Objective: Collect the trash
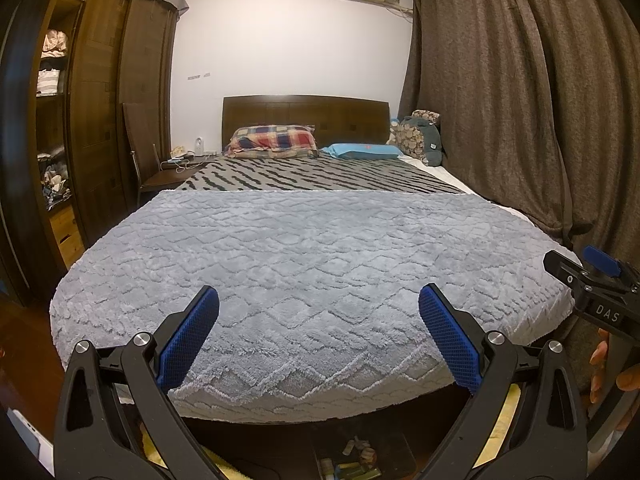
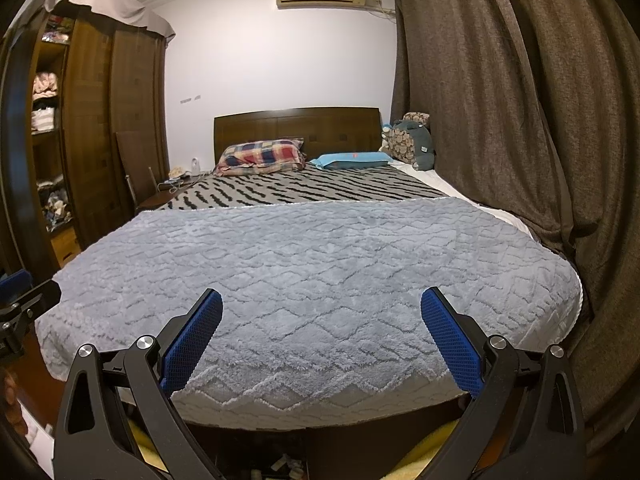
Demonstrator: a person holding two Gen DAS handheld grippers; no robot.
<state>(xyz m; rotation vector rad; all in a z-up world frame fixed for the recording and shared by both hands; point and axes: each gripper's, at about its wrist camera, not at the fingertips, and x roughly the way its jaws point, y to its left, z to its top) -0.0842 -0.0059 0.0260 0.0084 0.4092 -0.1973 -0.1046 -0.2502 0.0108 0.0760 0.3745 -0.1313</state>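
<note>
Small scraps of trash (image 1: 356, 460) lie in a dark open container on the floor below the foot of the bed; they show again as trash (image 2: 286, 466) at the bottom edge of the right wrist view. My left gripper (image 1: 319, 300) hangs open over the foot of the grey fluffy blanket (image 1: 304, 264), nothing between its blue pads. The right gripper (image 2: 322, 300) is open too, empty, above the same blanket (image 2: 312, 264). Each gripper shows at the edge of the other's view: the right gripper (image 1: 592, 276) and the left gripper (image 2: 24, 300). No trash shows on the bed top.
A striped cover (image 1: 320, 174), a plaid pillow (image 1: 272, 142) and a blue pillow (image 1: 362, 151) lie farther up the bed. A wardrobe (image 1: 100, 100) stands on the left with a chair (image 1: 148, 160) beside it. Brown curtains (image 1: 520, 100) hang close on the right. Something yellow (image 1: 508, 400) lies on the floor.
</note>
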